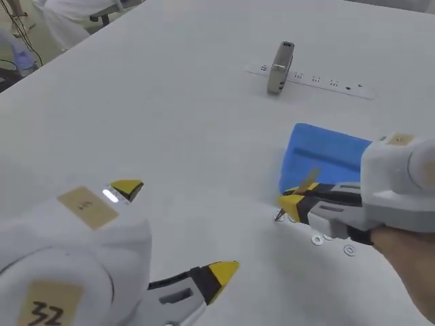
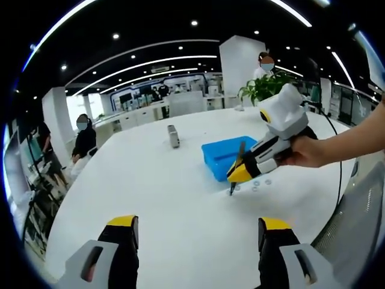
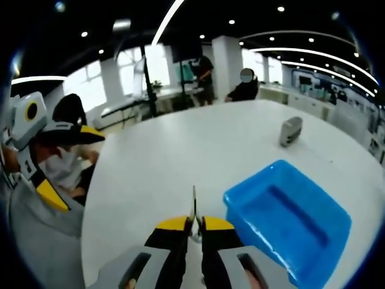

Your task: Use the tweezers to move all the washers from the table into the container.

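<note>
- The right gripper (image 3: 194, 225) has its jaws squeezed right down on the tweezers (image 3: 194, 203), which poke out forward between them. The tips are down at the table (image 1: 170, 109), just in front of the blue container (image 1: 325, 151).
- I can't tell if there's a washer pinched in the tips, it's way too small to see. My guess is this is the pick-up step.
- The washers (image 1: 317, 239) are lying loose on the table right by the right gripper, on the near side of the container. In the head view the tweezer tips sit a bit left of them, not on one.
- To do this well, I'd slide the tips over to one washer and catch its rim, maybe with one leg through the hole. Keep the tweezers fairly steep so the flat ring doesn't skate away.
- Keep the squeeze steady during the carry, or the washer probably drops.
- Lift, make a short hop over the container's near wall, and ease the jaws low inside so nothing bounces out.
- The left gripper (image 1: 176, 229) is wide open with nothing in it, hanging well off to the left over the table. It's fine there, and it could steady the container if that starts sliding.
</note>
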Available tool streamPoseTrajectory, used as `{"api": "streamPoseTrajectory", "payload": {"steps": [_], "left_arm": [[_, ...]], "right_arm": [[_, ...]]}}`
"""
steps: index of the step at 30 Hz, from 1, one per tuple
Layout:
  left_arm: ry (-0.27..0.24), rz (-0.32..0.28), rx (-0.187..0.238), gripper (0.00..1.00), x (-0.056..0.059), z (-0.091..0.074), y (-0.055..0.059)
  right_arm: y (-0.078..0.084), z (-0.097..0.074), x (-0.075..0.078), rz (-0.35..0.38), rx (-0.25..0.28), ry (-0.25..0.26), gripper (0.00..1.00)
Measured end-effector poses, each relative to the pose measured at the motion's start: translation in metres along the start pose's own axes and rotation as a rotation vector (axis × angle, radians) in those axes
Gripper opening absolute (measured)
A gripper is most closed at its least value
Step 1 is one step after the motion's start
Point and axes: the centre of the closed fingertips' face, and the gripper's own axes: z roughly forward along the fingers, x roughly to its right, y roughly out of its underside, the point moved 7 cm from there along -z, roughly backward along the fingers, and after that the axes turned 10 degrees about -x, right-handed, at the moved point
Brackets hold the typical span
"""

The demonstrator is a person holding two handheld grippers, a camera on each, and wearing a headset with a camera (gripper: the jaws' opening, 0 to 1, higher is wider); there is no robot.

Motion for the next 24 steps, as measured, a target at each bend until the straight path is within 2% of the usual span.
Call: {"api": "streamPoseTrajectory", "payload": {"steps": [7, 14, 21, 24], "left_arm": [[-0.003, 0.006, -0.010, 0.84, 0.000, 0.001, 0.001], [0.002, 0.002, -0.016, 0.86, 0.000, 0.002, 0.001], [0.019, -0.003, -0.020, 0.87, 0.001, 0.003, 0.002], [0.028, -0.006, -0.019, 0.87, 0.002, 0.004, 0.001]], "right_arm": [[-0.005, 0.003, -0.007, -0.137, -0.044, 0.066, 0.03], [-0.007, 0.003, -0.010, -0.170, -0.074, 0.081, 0.02], [-0.021, -0.019, -0.010, -0.190, -0.028, 0.081, 0.02], [-0.029, -0.030, -0.007, -0.207, -0.003, 0.099, 0.02]]}}
